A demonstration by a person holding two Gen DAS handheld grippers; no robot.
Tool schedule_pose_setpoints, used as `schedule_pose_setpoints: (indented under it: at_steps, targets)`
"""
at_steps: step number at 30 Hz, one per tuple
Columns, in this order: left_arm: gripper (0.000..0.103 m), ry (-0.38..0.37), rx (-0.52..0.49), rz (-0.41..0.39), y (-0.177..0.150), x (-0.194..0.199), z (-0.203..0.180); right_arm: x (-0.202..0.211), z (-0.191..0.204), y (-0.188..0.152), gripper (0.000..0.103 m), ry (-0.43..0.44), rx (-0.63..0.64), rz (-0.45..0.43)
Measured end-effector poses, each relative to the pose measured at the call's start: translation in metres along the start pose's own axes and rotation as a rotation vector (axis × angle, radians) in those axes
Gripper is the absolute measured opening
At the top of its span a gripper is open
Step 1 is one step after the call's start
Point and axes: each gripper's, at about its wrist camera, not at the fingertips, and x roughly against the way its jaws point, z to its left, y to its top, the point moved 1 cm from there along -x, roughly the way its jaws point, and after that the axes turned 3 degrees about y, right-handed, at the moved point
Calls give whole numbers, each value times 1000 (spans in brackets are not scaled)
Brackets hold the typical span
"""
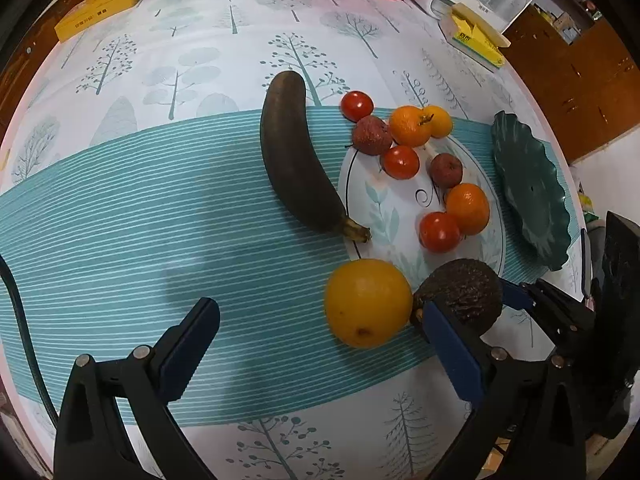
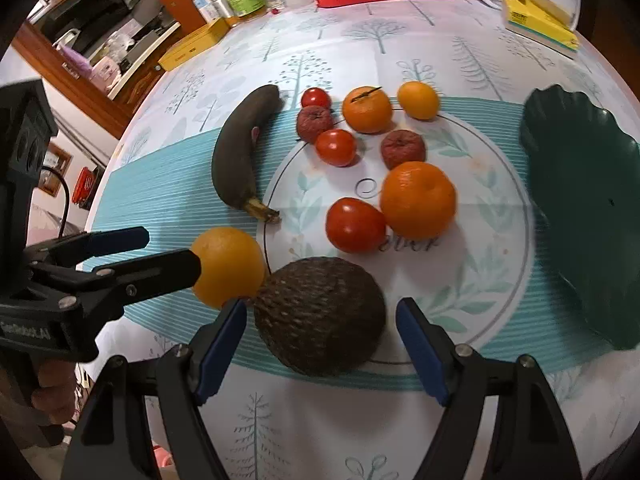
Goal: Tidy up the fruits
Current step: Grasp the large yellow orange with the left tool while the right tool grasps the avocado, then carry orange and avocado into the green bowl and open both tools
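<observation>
Avocado (image 2: 320, 316) between the spread blue pads of the right gripper (image 2: 322, 348) — not clamped.

It sits on the near rim of the printed circle on the tablecloth (image 2: 400, 420), touching a yellow orange (image 2: 228, 266); the left gripper (image 1: 320, 344) hangs wide apart over the cloth, holding nothing — a dark banana (image 2: 240, 152) lies beyond, a green plate (image 2: 588, 216) to the right.

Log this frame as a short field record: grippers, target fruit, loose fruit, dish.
right gripper: open, fingers either side of the avocado
left gripper: open, empty, beside the large orange
banana: blackened, on the tablecloth
small fruit: three tomatoes, oranges, wrinkled red fruits on the cloth's printed circle
green dish: empty
</observation>
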Motion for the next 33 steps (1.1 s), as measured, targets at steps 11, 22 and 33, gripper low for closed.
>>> schedule_pose_setpoints:
  at_steps: [11, 22, 33]
  targets:
    - [92, 13, -41, 31, -1, -15, -18, 7, -8, -12, 69, -53, 23, 23]
    - [45, 138, -102, 37, -10, -33, -53, 39, -23, -25, 69, -97, -18, -16]
    - [44, 103, -179, -139, 5, 46, -120, 123, -35, -19, 69, -197, 14, -155]
